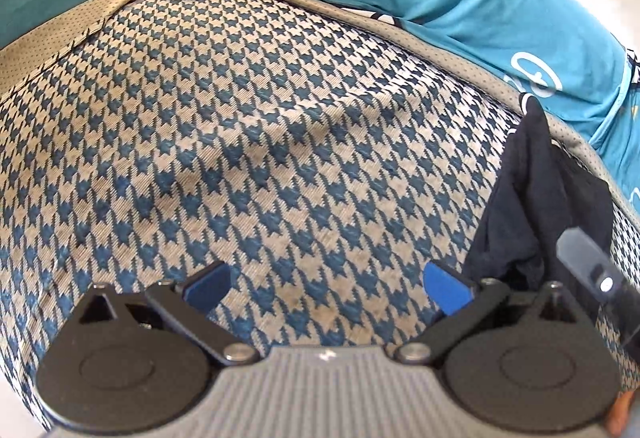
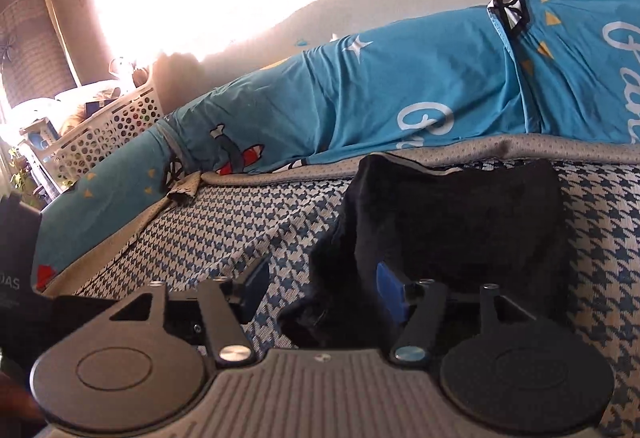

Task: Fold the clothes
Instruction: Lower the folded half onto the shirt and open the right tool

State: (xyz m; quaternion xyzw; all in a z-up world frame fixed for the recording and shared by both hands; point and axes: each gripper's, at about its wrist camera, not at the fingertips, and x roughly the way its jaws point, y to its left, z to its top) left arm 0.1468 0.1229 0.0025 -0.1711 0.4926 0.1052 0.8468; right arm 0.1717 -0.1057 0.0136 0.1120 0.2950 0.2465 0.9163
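Black garment [image 2: 452, 213] crumpled on houndstooth cover [image 1: 280, 157], right gripper [image 2: 320, 290] parted beside it

Dark garment [image 2: 452, 222] observed, bunched and part-folded.
It is seen heaped on the houndstooth cover [image 2: 224, 234], directly ahead of the right gripper [image 2: 320, 290]; a fold is draped over the blue right pad [image 2: 390, 290]. From the left gripper [image 1: 326, 288], it is located just to the right.

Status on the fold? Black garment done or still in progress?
Done: the black garment lies bunched on the houndstooth cover, folded over at least once but untidy. In hand: nothing; the right gripper is open with cloth draped against one finger, and the left gripper is open over bare cover. Left: squaring it up.
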